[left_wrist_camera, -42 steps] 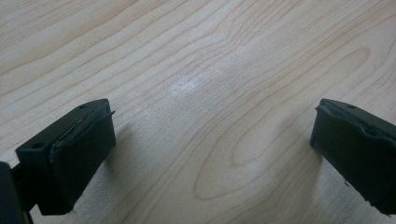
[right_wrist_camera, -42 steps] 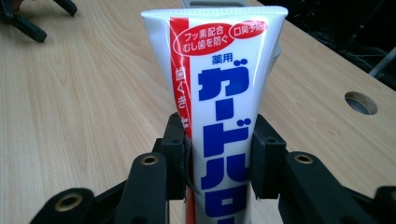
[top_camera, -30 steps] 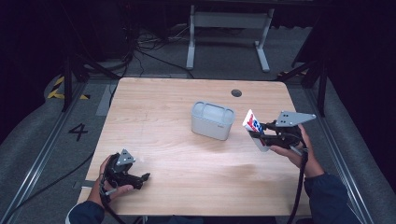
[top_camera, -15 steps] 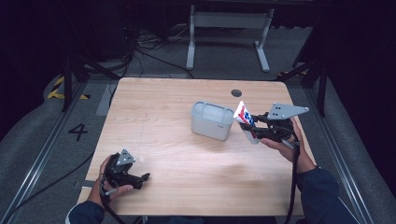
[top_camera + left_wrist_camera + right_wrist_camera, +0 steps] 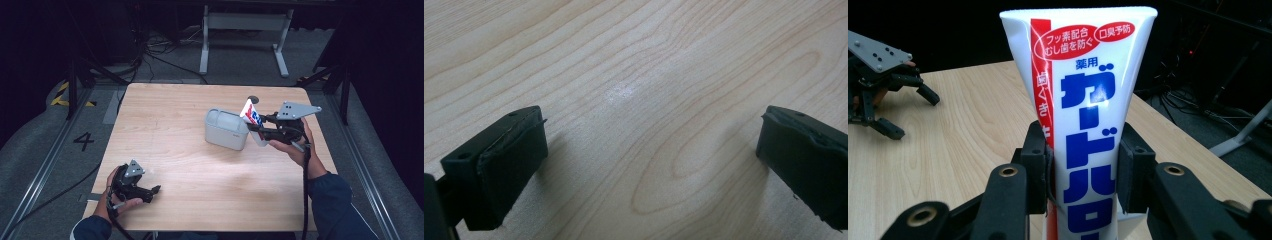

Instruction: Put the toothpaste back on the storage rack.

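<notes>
High view: our right gripper (image 5: 256, 131) pinches the toothpaste tube (image 5: 251, 116) at the grey bin's (image 5: 226, 129) three o'clock. Right gripper view adds blue tube letters. Left gripper view shows our left gripper (image 5: 649, 165) spread over the table (image 5: 634, 75).

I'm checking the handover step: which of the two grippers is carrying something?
The right gripper, shut on the white toothpaste tube beside the grey box. The left gripper sits open over bare table.

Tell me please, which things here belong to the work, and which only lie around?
In the work:
- toothpaste tube, clamped in the right hand-held gripper
- grey container, right beside the tube

Lying about:
- left hand-held gripper, open, idle on the table
- cables on the floor
</notes>
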`<state>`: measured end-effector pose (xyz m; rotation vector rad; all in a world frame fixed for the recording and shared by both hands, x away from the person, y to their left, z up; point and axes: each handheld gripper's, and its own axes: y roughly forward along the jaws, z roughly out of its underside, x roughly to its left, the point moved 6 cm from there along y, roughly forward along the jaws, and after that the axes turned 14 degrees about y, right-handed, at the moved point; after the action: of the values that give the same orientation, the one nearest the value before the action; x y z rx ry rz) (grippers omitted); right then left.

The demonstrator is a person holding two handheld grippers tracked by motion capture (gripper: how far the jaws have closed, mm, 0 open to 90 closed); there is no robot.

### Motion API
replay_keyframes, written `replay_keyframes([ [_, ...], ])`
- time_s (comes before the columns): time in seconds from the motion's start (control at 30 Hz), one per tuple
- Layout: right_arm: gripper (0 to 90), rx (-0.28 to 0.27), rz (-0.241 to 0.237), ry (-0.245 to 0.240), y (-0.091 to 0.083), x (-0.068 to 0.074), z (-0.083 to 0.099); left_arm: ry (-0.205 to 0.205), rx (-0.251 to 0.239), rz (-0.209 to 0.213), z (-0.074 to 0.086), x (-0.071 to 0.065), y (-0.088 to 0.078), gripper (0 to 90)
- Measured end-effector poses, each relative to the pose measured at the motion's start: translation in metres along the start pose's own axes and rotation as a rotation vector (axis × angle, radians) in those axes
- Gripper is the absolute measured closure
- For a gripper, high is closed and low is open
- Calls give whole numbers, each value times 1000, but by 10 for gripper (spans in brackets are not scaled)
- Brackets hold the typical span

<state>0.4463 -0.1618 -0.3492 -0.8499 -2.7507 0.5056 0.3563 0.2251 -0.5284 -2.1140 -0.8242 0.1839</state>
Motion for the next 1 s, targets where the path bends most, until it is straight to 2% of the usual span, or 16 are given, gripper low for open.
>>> replay_keyframes([
  [0.33, 647, -9, 4, 17, 21, -2, -5, 0, 0, 0, 0, 0, 0, 6],
  [0.73, 646, -45, 4, 31, 30, -7, -20, 0, 0, 0, 0, 0, 0, 6],
  [1.0, 646, -62, 4, 38, 42, -8, -29, 2, 4, -1, 0, 0, 0, 6],
])
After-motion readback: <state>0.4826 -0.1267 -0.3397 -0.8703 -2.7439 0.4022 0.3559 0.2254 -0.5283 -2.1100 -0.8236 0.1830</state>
